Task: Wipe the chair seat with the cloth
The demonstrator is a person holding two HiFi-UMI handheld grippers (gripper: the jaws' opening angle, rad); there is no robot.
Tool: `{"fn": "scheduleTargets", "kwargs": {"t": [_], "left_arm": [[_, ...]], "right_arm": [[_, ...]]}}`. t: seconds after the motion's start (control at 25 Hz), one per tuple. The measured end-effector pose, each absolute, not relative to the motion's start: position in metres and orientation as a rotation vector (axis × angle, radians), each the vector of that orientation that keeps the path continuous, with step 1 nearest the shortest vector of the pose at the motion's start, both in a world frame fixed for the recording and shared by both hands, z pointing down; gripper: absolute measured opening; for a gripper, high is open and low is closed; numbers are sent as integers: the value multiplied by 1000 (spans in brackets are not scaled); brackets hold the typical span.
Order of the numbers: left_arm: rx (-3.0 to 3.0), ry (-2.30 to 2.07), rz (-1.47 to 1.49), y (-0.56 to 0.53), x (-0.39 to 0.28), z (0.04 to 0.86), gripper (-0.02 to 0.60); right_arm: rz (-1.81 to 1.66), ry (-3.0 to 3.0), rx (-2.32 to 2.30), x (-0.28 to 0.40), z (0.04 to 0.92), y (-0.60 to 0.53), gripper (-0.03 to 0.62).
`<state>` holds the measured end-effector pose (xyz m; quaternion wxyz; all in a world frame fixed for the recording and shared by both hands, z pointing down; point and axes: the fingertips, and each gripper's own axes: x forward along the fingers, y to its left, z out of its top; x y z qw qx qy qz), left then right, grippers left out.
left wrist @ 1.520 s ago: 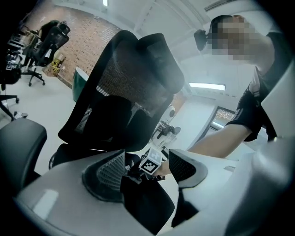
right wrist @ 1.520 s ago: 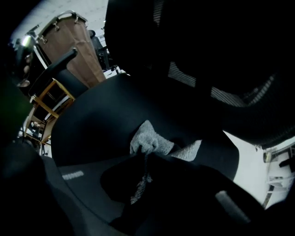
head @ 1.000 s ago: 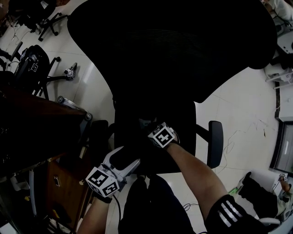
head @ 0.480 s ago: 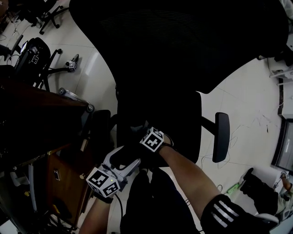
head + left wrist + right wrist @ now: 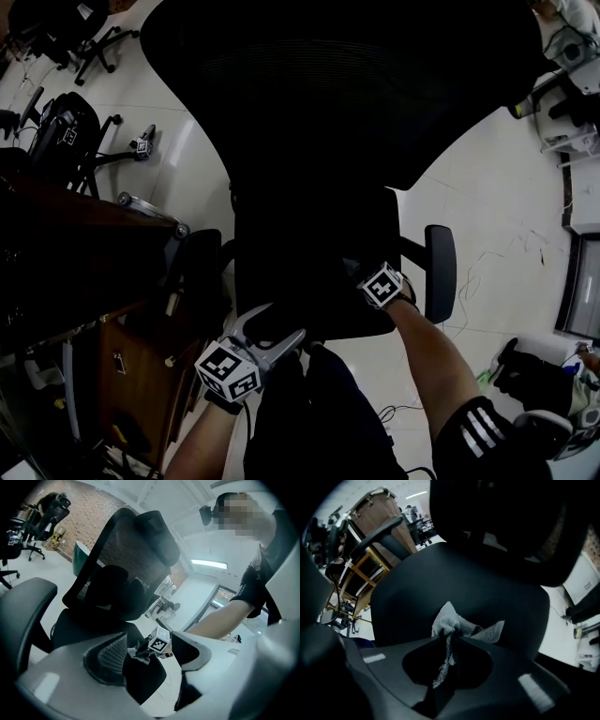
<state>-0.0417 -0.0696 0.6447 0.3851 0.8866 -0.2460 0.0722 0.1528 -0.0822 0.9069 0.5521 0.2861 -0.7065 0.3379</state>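
Note:
The black office chair's seat (image 5: 314, 234) lies below its large mesh backrest (image 5: 347, 84). My right gripper (image 5: 364, 275) is at the seat's front right part, shut on a grey-white cloth (image 5: 457, 623) that rests bunched on the seat (image 5: 459, 578). My left gripper (image 5: 286, 320) stands open over the seat's front left edge, with nothing between its fingers. In the left gripper view, the right gripper's marker cube (image 5: 160, 641) and the cloth (image 5: 139, 651) show beyond the open jaws.
A wooden desk (image 5: 84, 244) stands at the left, close to the chair's left armrest (image 5: 199, 272). The right armrest (image 5: 440, 272) sticks out over white floor. Other office chairs (image 5: 66, 122) stand at the far left. The person's legs (image 5: 309, 412) are near the seat's front.
My right gripper has slid to the right along the front of the seat, taking the cloth with it. The left gripper has stayed about where it was.

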Motion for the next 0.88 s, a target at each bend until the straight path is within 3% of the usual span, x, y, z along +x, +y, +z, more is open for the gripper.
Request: {"fn": "scheduleTargets", "kwargs": {"t": [0.24,0.64,0.88], "left_arm": [[2262,-631,195,-68,-47,641,322],[2214,-756,240,-58,-111,657,322],[2181,-792,274,-47,-133,663,322]], "right_arm": [[809,-1711,718,139,893,-90,37],[835,-2121,492,-117,847,-84,37],[830,-2110,373,-165,873,-52,37]]}}
